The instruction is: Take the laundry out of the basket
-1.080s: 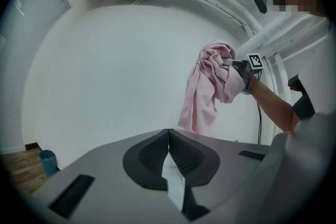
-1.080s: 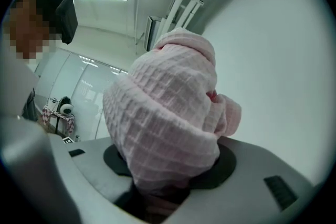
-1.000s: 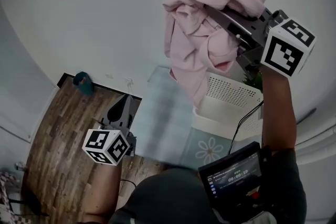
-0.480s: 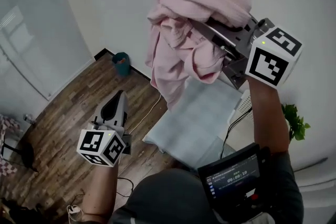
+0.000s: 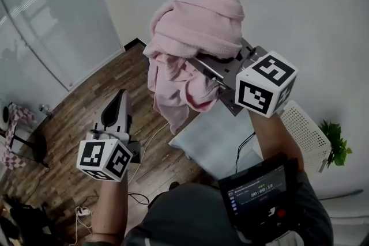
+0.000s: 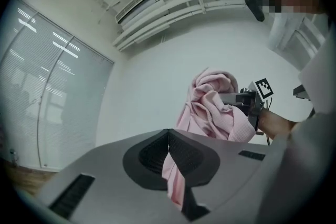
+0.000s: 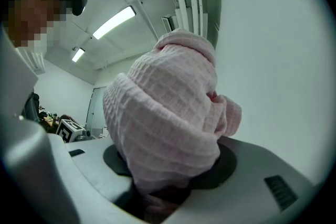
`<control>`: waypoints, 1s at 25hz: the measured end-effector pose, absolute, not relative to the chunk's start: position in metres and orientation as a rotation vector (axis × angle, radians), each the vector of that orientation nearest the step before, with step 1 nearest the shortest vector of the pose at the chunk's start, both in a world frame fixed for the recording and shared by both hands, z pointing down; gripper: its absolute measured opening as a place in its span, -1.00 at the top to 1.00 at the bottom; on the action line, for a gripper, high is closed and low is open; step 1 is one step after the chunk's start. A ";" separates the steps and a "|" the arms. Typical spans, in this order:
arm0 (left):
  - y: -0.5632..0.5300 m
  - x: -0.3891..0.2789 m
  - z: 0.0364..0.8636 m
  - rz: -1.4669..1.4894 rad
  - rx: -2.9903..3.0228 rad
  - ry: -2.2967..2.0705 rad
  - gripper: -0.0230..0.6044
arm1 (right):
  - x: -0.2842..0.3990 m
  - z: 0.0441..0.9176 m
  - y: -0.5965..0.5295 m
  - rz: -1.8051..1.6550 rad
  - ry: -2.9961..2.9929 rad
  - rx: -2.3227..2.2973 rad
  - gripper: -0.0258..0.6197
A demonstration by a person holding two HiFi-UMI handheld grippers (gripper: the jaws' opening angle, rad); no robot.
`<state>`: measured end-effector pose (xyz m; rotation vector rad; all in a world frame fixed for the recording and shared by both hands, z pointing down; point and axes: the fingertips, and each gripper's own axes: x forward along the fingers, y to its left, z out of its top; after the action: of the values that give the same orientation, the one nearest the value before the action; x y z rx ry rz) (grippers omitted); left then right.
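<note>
A bunched pink garment [image 5: 193,26] hangs high in the air, draped over my right gripper [image 5: 199,61], which is shut on it. In the right gripper view the pink garment [image 7: 163,128] fills the space between the jaws and hides their tips. My left gripper [image 5: 121,95] hovers lower at the left over the wooden floor, jaws shut with nothing in them. The left gripper view shows its tips [image 6: 168,132] touching, with the pink garment [image 6: 212,113] hanging beyond them. The white perforated basket [image 5: 311,131] stands at the right, apart from both grippers.
A pale blue-grey mat [image 5: 214,138] lies on the wooden floor [image 5: 69,124] under the garment. A green plant [image 5: 337,144] stands by the basket. A small screen [image 5: 259,193] is strapped at the person's chest. Cables [image 5: 151,144] trail on the floor; a chair with checked cloth [image 5: 17,135] is at far left.
Both grippers have swung left, away from the basket. The right gripper has come lower with the pink garment still in it. The basket now sits at the right edge.
</note>
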<state>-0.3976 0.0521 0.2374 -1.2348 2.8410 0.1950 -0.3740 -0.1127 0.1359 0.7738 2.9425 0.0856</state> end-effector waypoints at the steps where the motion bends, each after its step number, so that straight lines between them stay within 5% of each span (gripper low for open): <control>1: 0.052 -0.398 0.237 0.205 -1.231 2.836 0.89 | -0.375 0.139 -0.112 0.092 2.942 0.775 0.15; 25: 0.042 -0.410 0.237 0.203 -1.333 2.804 0.89 | -0.382 0.160 -0.121 0.076 3.010 0.583 0.15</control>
<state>-0.4097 0.0417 0.2372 -1.3326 2.8035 0.2031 -0.3825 -0.1213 0.1596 0.5827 3.0103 0.0758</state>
